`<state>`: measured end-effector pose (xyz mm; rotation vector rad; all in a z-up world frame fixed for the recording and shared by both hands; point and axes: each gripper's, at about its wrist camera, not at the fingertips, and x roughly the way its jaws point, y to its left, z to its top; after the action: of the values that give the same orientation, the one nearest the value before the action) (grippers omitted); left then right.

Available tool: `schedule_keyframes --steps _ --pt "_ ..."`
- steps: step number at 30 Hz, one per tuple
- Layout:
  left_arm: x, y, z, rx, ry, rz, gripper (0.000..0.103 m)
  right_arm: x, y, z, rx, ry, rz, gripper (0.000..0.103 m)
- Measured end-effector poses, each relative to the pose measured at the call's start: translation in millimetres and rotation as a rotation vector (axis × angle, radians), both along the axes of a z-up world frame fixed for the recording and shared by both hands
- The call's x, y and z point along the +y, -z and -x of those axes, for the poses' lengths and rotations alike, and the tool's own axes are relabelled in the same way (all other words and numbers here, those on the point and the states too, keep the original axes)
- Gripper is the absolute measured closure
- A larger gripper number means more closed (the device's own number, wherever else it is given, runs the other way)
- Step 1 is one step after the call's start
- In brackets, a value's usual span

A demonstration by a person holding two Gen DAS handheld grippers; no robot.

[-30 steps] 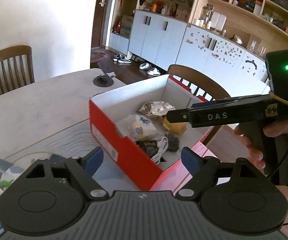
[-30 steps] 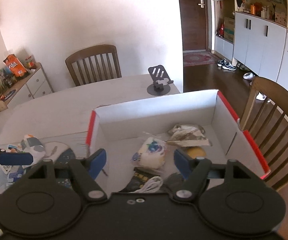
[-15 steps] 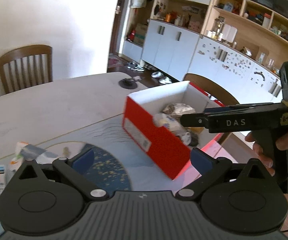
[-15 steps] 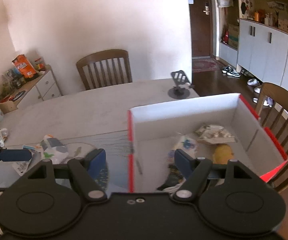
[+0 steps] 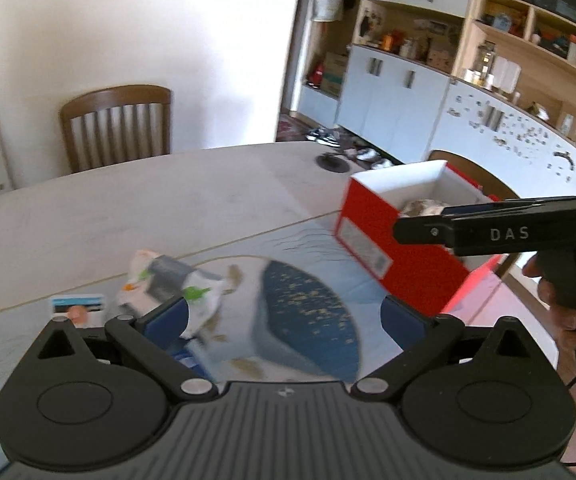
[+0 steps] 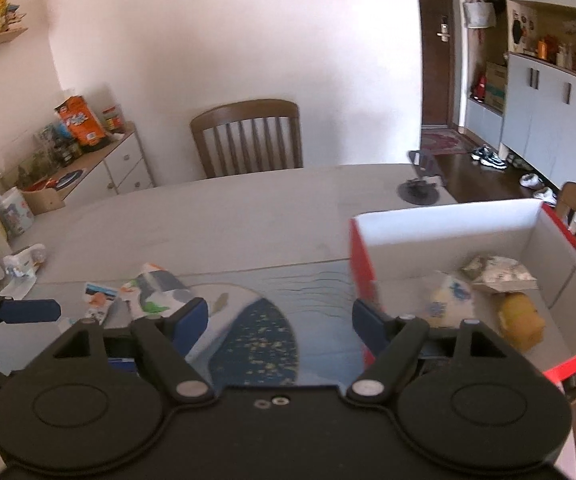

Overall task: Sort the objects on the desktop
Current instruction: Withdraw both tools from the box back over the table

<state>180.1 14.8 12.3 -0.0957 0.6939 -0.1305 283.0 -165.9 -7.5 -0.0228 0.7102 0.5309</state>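
The red box (image 6: 448, 232) stands at the right of the frame on the table (image 6: 207, 216), with a yellow item (image 6: 522, 322) and wrappers inside. A crumpled white packet (image 5: 167, 284) lies at lower left on the blue mat (image 5: 308, 312). The left gripper (image 5: 283, 316) is wide and empty; the right gripper (image 6: 279, 320) is opening with nothing between its jaws.

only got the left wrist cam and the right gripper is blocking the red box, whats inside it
Observer: The right wrist view shows a yellow block, a white packet and a crumpled wrapper lying in the red box.
Operator: carrying anything over there
Observer: No. The right gripper has nothing between its jaws, which are opening.
Operator: anything loose outside my frame
Observer: A small white item lies near the left edge of the table, past what your view covers.
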Motion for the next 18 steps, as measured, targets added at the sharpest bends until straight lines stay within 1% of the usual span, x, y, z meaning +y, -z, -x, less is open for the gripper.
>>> schedule_keyframes --steps 10,15,18 --pt "50 9 19 -0.024 -0.102 0.001 0.000 49 7 7 0.002 -0.061 0.015 0.023" --pt "72 21 23 -0.005 -0.143 0.015 0.000 70 14 7 0.005 -0.089 0.026 0.023" --pt "85 29 24 0.003 -0.180 0.011 0.000 83 19 5 0.009 -0.105 0.037 0.023"
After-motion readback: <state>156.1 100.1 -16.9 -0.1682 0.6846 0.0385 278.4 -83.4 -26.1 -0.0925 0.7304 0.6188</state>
